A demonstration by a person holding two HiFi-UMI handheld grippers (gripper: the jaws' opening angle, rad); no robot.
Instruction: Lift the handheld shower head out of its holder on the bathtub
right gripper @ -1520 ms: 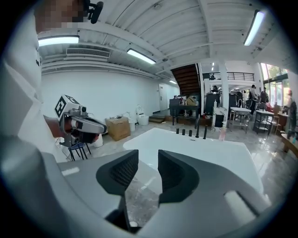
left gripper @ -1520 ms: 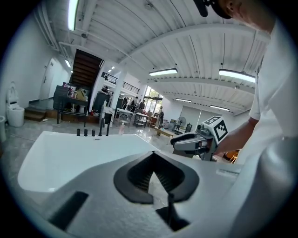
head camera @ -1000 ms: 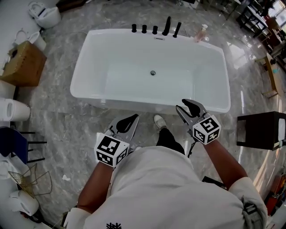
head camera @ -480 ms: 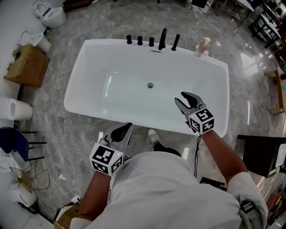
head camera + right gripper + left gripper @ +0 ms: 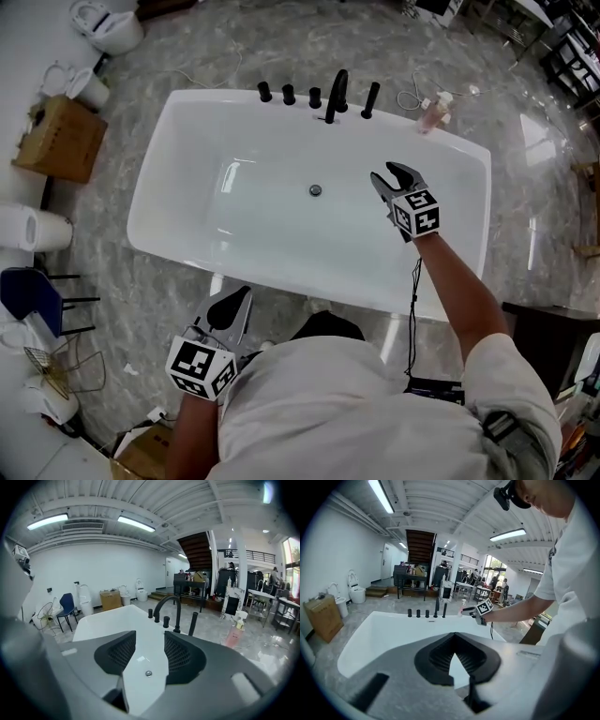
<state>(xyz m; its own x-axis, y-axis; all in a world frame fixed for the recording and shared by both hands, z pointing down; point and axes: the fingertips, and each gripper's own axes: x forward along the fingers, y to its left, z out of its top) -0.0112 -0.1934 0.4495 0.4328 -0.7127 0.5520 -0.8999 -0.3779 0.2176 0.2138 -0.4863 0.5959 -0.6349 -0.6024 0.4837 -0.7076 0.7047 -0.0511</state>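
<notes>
Currently reaching over bathtub with right gripper, jaws just opening and empty, presumably readied for upright handheld shower head; left gripper closed, idle.

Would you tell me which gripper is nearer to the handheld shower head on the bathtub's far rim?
Right. The right gripper is over the tub, just short of the shower head; the left gripper hangs outside the near rim, across the tub from it.

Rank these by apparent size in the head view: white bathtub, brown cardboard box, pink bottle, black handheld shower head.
1. white bathtub
2. brown cardboard box
3. pink bottle and black handheld shower head: too alike to rank.
</notes>
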